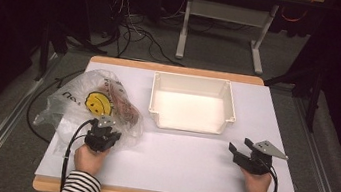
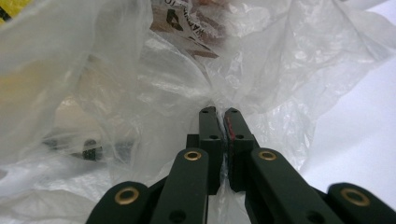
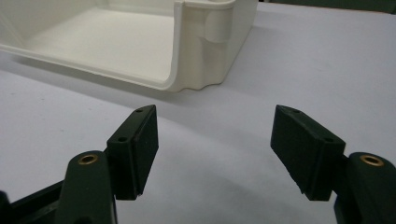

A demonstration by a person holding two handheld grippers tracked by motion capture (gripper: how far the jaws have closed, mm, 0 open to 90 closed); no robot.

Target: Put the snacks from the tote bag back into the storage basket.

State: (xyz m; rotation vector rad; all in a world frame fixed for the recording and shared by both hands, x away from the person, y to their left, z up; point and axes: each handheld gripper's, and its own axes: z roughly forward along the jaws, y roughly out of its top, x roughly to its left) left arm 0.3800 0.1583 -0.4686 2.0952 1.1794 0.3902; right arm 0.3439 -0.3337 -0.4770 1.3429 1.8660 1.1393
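The person leans in from the near edge of the desk point(image 1: 167, 176), both striped sleeves just over it, forearms pointing forward. The left hand point(image 1: 89, 159) holds the left tongs point(image 1: 103, 128) low and level near the desk's left edge, jaws pressed together on a fold of the clear plastic bag point(image 1: 82, 101); in the left gripper view the tongs point(image 2: 219, 112) pinch the crumpled film between their tips. The bag lies slumped over the left part of the desk, a yellow smiley face point(image 1: 98, 103) printed on it and some reddish-brown contents showing through, too blurred to name. The right hand point(image 1: 255, 182) rests near the right front corner, its tongs point(image 1: 240, 145) spread wide and holding nothing, angled toward the middle; the right gripper view shows the tongs point(image 3: 215, 135) just above bare desk. A white open-fronted bin point(image 1: 229, 109) sits toward the far edge at centre, well apart from both tongs. Between bin and near edge runs a broad bare strip.
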